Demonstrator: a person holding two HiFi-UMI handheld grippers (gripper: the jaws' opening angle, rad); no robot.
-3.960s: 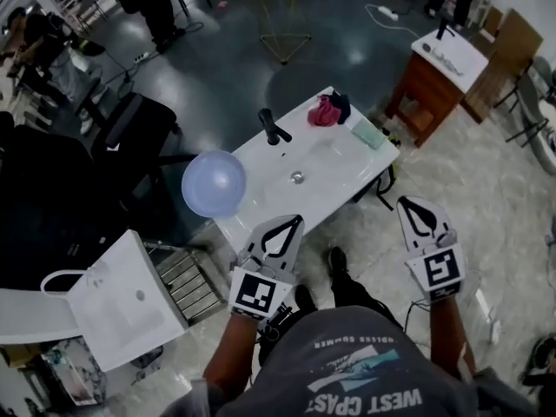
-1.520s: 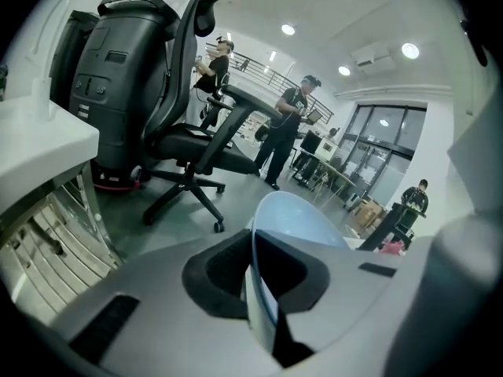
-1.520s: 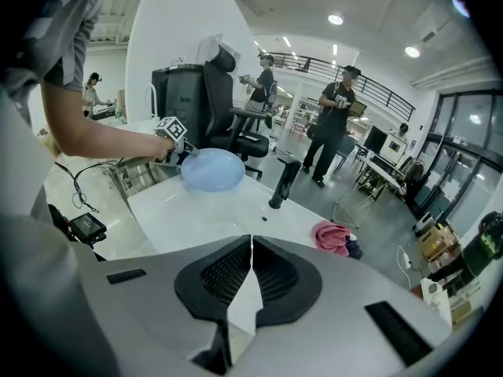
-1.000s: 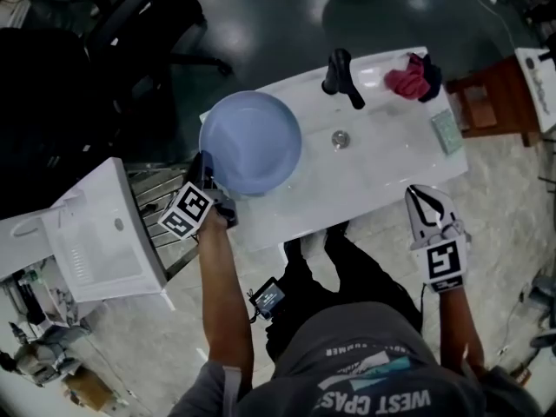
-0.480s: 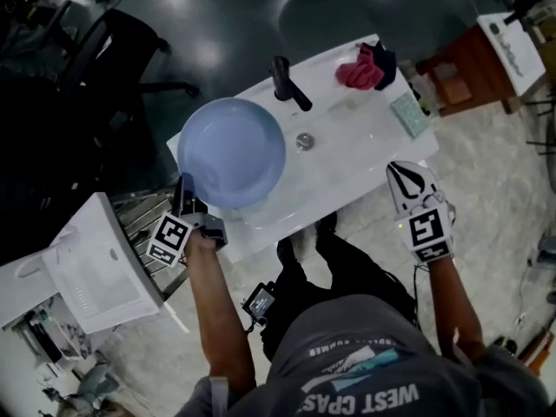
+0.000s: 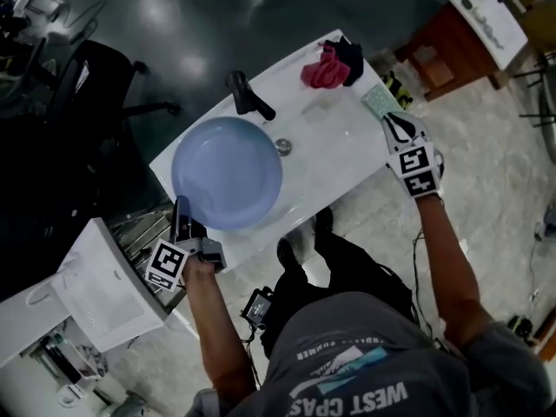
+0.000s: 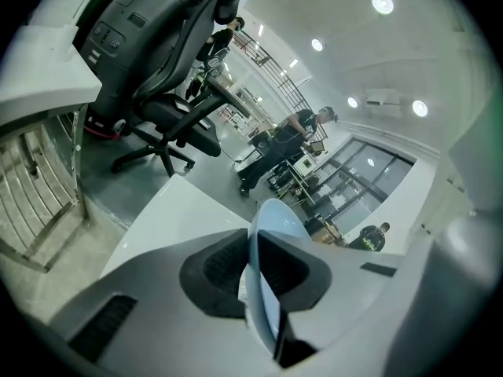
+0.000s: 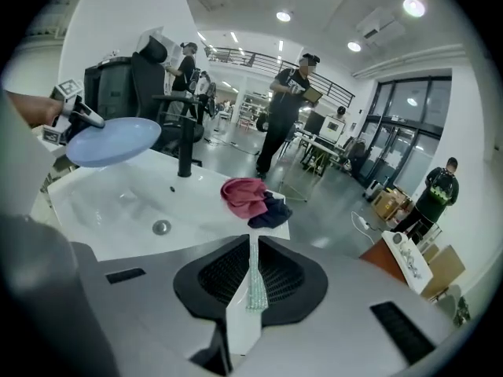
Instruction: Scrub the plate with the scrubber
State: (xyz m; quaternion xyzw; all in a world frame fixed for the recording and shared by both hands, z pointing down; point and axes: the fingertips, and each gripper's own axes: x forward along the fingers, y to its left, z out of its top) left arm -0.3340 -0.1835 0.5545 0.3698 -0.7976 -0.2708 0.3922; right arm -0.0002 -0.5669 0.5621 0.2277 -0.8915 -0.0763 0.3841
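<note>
Right gripper (image 6: 390,118) has swung across to the scrubber (image 6: 375,101), fingers together; left gripper (image 6: 181,208) fingers clamp the plate (image 6: 228,170) rim.

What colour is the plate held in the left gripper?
Pale blue, plain, with no pattern. The plate shows best in the head view.

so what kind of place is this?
Probably an open lab or workshop, not a kitchen: a freestanding sink on polished floor, an office chair beside it, people standing around behind.
</note>
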